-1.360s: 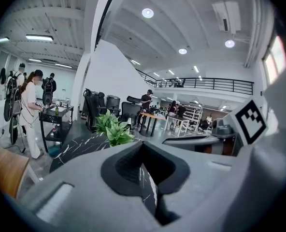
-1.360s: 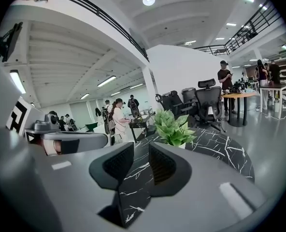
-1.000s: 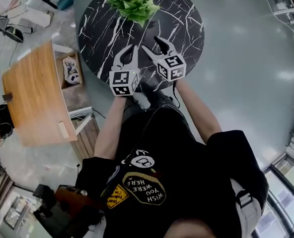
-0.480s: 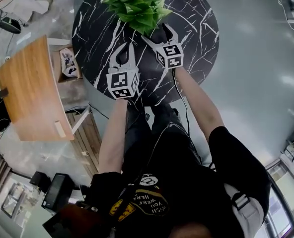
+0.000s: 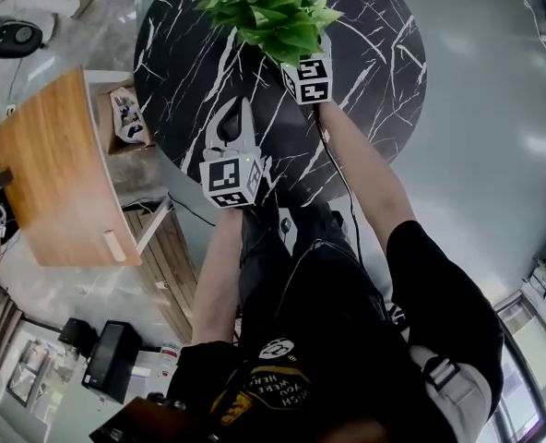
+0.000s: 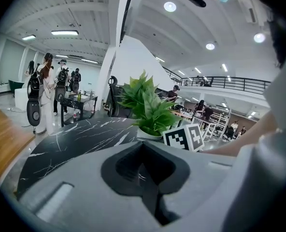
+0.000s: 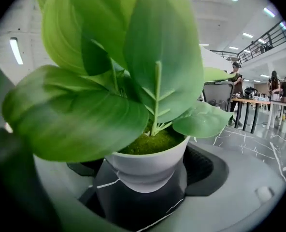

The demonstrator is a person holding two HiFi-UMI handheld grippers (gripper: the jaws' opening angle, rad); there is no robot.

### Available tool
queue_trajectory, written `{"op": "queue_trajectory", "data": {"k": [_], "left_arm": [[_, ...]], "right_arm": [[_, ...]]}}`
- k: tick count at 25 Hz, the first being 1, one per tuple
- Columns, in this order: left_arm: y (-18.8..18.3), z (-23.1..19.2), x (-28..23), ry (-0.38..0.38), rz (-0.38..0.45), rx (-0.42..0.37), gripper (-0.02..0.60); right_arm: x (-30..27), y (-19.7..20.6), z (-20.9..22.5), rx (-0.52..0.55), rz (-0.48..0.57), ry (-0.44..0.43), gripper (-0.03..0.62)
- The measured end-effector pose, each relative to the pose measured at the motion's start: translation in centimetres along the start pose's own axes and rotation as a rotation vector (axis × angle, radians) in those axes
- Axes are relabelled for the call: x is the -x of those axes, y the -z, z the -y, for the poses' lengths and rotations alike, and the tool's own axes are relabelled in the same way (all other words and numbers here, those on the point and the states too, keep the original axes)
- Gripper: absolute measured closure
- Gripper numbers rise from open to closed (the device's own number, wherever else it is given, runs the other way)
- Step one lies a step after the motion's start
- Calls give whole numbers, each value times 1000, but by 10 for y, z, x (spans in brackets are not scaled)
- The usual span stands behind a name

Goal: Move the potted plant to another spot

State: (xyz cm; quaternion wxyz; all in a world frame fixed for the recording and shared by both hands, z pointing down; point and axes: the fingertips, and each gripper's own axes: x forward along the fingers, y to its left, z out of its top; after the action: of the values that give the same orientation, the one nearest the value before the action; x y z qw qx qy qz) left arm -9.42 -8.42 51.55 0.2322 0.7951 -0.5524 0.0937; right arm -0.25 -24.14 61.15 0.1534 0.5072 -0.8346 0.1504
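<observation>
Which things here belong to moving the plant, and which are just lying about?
Job: potted plant; right gripper, fingers opening either side of its pot, not pressing; black marble table it stands on.
Lying about: left gripper, shut and empty; wooden desk; people in the background.

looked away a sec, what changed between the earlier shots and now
The right gripper reached forward to the potted plant; its fingers are opening around the white pot, not gripping. The left gripper edged forward, shut, empty. Plant unmoved on the table.
</observation>
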Motion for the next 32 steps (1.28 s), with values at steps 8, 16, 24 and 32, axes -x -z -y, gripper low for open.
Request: {"op": "queue_trajectory", "data": {"k": [8,16,24,32], "left_arm": [[-1,-14,3,-9,23,12,577],[-6,-38,13,-64,50,14,577],[-5,-94,56,-185,68,56,577],[-1,-144,110,-272,54,66,577]], "right_arm": [[-11,3,6,23,11,29,98],[-31,0,-43,57,2,-50,100],[-64,-6,-156,123,-23,-208,100],[-72,-3,-287,182,-27,-341,100]]}}
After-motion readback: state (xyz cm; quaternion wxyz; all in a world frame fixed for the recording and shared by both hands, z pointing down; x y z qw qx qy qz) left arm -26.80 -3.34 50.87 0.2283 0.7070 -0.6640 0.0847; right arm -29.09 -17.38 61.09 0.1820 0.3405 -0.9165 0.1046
